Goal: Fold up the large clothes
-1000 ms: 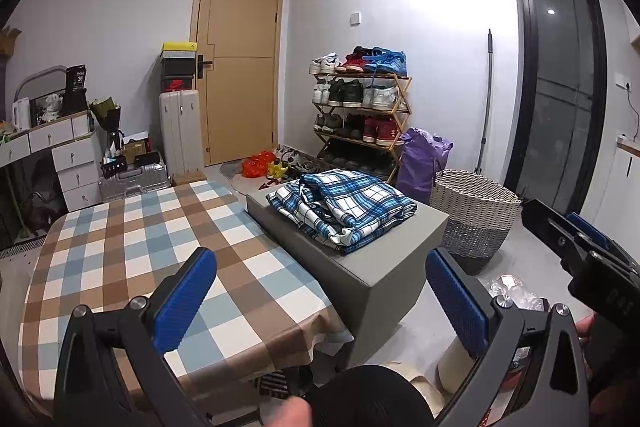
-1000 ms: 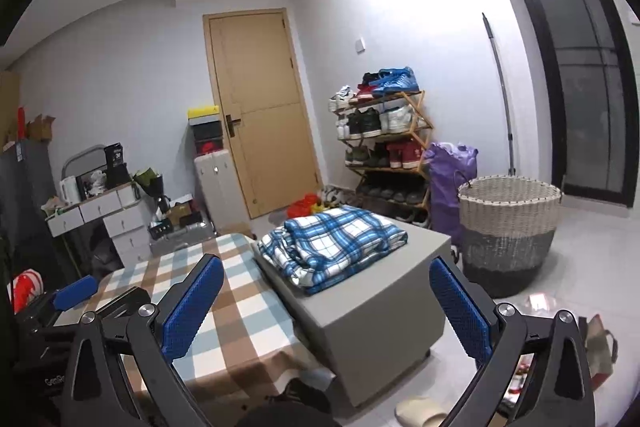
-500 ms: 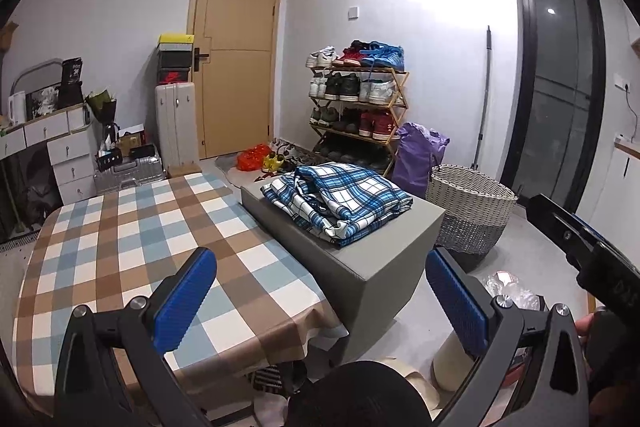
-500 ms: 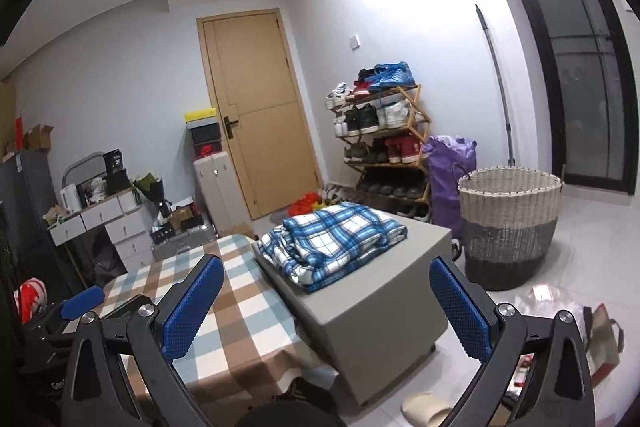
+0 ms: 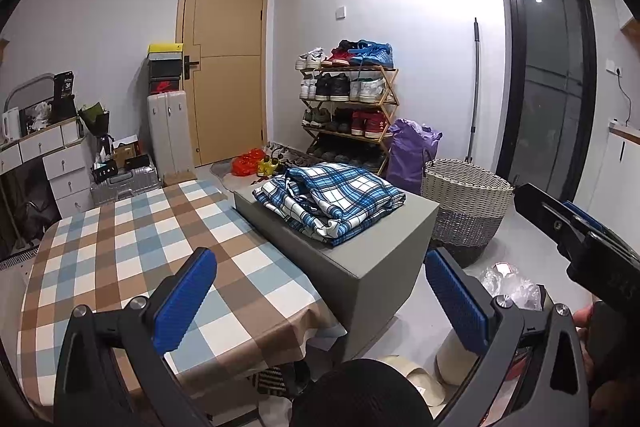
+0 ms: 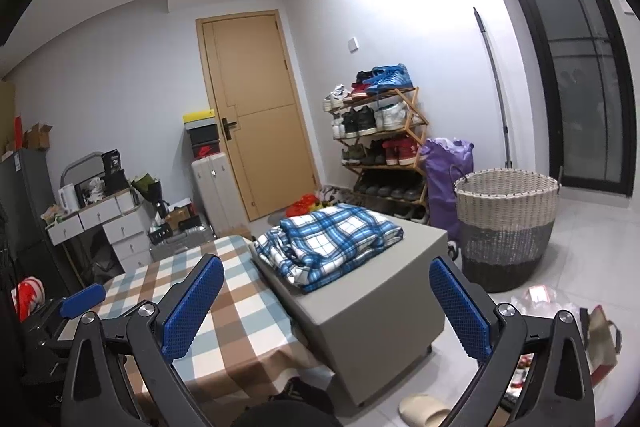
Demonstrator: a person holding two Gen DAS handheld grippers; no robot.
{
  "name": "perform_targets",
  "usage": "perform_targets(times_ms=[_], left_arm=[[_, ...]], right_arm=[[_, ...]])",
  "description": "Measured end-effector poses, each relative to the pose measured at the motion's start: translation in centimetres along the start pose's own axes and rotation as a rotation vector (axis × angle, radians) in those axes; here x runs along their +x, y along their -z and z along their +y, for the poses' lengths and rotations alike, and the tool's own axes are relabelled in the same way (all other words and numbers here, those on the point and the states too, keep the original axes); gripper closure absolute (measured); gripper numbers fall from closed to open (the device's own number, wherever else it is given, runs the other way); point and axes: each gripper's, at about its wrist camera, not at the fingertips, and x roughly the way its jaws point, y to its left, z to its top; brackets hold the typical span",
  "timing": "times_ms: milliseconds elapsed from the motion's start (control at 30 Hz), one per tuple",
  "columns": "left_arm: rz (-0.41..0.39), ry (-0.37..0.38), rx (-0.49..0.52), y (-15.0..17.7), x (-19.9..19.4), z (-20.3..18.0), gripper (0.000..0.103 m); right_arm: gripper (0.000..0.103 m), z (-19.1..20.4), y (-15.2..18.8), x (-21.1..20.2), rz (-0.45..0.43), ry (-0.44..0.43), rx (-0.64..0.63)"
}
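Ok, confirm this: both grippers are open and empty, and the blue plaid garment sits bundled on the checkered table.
Wrong on one point: the blue plaid garment sits bundled on the grey box beside the checkered table, as both wrist views show. The left gripper and right gripper are indeed open and empty.

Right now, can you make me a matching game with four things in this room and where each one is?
Things:
1. plaid cloth
2. blue sneakers
3. woven basket
4. yellow box

Places:
A. on the floor, right of the grey box
B. on top of the grey box
C. top shelf of the shoe rack
D. top of the stack above the suitcase

Pairs: 1-B, 2-C, 3-A, 4-D
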Motion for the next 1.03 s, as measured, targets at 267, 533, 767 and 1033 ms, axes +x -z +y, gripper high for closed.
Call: perform_targets(times_ms=[267, 533, 767, 1033], left_arm=[[-0.011, -0.005, 0.024, 0.03, -0.15, -0.69, 0.001], [-0.015, -0.007, 0.026, 0.08, -0.13, -0.81, 0.001], [-0.007, -0.001, 0.012, 0.18, 0.01, -0.63, 0.001], [-0.008, -0.003, 0.019, 0.16, 0.02, -0.72, 0.001]], right_arm=[[0.000, 0.24, 0.07, -0.19, -0.007, -0.005, -0.008], [0.000, -0.11, 0.19, -0.02, 0.011, -0.004, 0.017], [0.000, -0.16, 0.25, -0.08, 0.013, -0.008, 0.022], [0.000, -0.26, 0.44, -0.04, 0.020, -0.007, 0.033]])
